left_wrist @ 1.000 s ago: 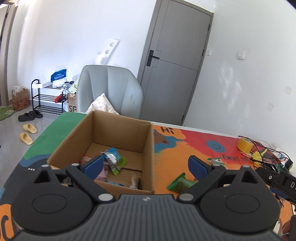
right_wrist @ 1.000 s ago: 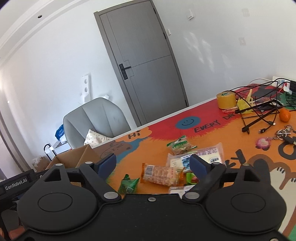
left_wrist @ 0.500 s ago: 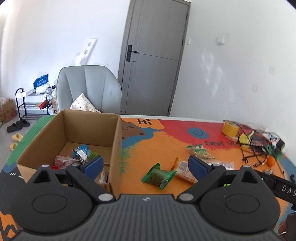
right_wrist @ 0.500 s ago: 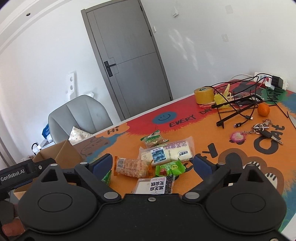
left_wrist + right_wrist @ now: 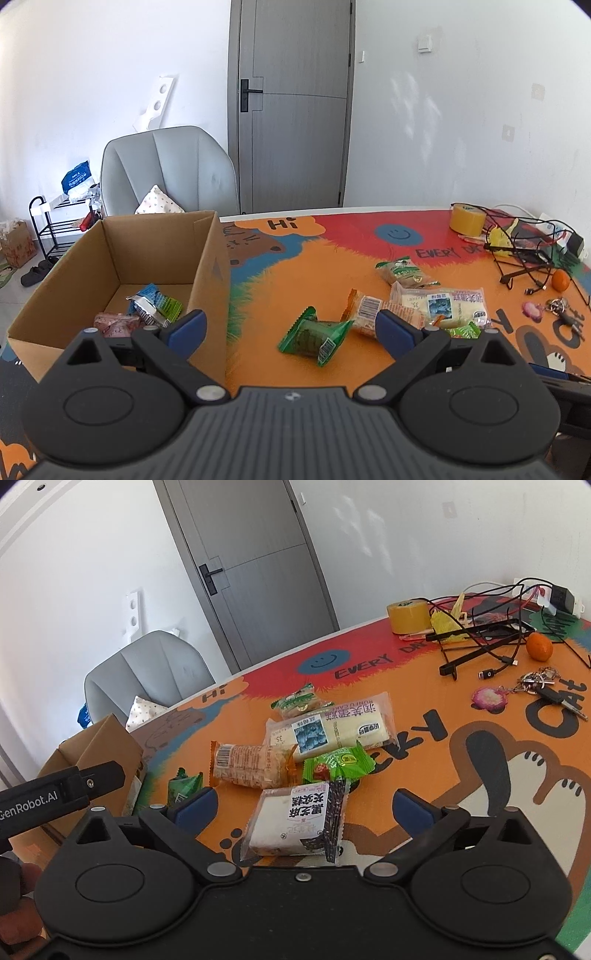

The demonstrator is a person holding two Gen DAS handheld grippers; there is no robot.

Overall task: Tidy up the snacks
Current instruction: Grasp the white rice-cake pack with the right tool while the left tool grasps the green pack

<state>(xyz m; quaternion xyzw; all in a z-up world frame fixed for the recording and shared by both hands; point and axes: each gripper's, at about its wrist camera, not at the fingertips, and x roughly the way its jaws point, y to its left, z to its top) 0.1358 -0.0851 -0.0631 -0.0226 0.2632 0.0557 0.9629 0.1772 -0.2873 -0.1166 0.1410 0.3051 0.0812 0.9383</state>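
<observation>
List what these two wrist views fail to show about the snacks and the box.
- Cardboard box, left wrist view: its near floor and part of its snacks are hidden behind the left hand-held gripper.
- Green wrapped snack, right wrist view: the lower half is covered by a finger of the right hand-held gripper, whose jaws are opening.
- Black-and-white cake pack, right wrist view: its near end is cut off by the gripper body.

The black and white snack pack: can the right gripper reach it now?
Probably yes. The right gripper has its jaws opening, and the black and white snack pack lies on the table mat in line between them, with nothing on top of it.
</observation>
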